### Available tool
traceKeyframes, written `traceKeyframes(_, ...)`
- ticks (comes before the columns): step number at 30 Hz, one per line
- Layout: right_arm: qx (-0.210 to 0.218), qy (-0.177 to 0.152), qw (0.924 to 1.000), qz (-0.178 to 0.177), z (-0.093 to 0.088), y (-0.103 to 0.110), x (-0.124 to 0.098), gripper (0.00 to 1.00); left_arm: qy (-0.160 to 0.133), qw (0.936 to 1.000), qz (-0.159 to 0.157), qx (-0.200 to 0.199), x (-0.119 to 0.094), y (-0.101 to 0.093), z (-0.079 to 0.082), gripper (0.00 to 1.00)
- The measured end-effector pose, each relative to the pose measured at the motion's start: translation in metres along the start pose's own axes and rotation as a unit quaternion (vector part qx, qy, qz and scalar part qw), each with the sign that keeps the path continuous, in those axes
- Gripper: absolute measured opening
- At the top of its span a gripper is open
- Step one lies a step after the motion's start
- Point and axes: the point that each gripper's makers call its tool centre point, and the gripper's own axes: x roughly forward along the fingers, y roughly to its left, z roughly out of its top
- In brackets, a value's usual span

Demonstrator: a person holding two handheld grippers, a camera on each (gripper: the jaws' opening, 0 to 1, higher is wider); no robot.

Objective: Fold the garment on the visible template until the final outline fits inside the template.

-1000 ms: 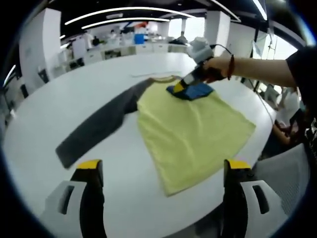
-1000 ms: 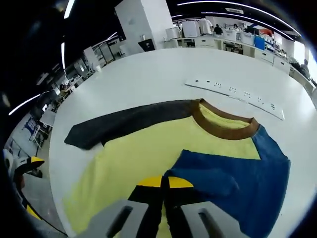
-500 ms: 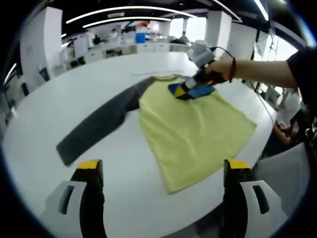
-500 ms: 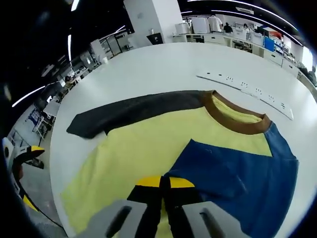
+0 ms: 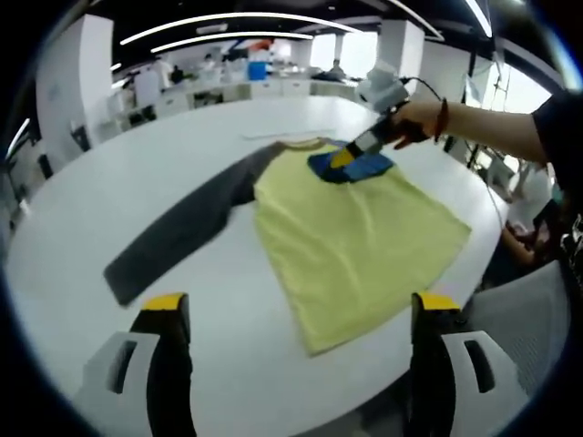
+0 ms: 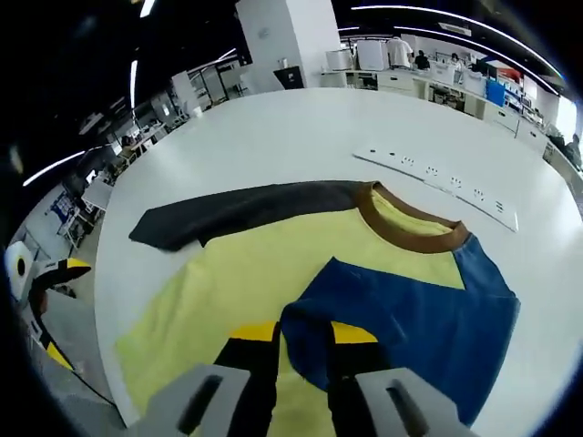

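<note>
A garment (image 5: 355, 241) is lying flat on a large white table (image 5: 109, 200), its yellow body spread toward the table's near edge in the left gripper view. Its dark grey sleeve (image 5: 178, 228) is stretching out flat to one side, and the brown collar (image 6: 405, 228) is pointing toward the far part of the table. The blue sleeve (image 6: 410, 319) is lying folded over onto the yellow body, next to the collar.

The right tongs (image 6: 301, 332) are sitting over the edge of the blue sleeve, jaws a little apart with the blue cloth showing in the gap between them; whether they are pinching the cloth cannot be told. In the left gripper view these same tongs are reaching in from the right, held by a hand (image 5: 414, 123), tips down at the blue patch.

The left tongs (image 5: 291, 309) are hanging off the near edge of the table with jaws wide apart and nothing between them, well apart from the garment's hem.

A white strip with a row of sockets (image 6: 437, 177) is lying on the table just beyond the collar.
</note>
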Motion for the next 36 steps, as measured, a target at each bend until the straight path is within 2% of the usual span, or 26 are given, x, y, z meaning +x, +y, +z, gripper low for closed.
traceKeyframes(4, 0.004, 0.003, 0.9999, -0.012, -0.005, -0.012, -0.002, 0.17, 0.0, 1.0, -0.001, 0.0, 0.001, 0.0, 0.0, 0.97)
traceKeyframes(14, 0.025, 0.006, 0.9996, -0.014, -0.014, -0.03, 0.0, 0.21, 0.001, 1.0, 0.0, 0.002, 0.0, -0.001, 0.002, 0.97)
traceKeyframes(19, 0.02, -0.009, 0.9996, -0.02, -0.01, -0.037, 0.002, 0.22, 0.001, 1.0, 0.0, 0.002, 0.0, -0.002, 0.003, 0.96)
traceKeyframes(23, 0.002, -0.034, 0.9993, -0.015, 0.002, -0.036, 0.004, 0.21, 0.003, 1.0, 0.001, 0.002, 0.001, -0.001, 0.003, 0.96)
traceKeyframes(26, 0.01, -0.048, 0.9988, -0.007, 0.009, -0.034, 0.003, 0.16, 0.002, 1.0, 0.003, 0.002, 0.001, 0.0, 0.003, 0.96)
traceKeyframes(33, 0.005, -0.054, 0.9985, -0.003, 0.012, -0.034, 0.002, 0.0, 0.002, 1.0, 0.003, 0.001, 0.001, 0.001, 0.002, 0.96)
traceKeyframes(36, 0.004, -0.058, 0.9983, 0.001, 0.015, -0.032, 0.0, 0.0, 0.001, 1.0, 0.003, 0.002, 0.001, 0.002, 0.002, 0.96)
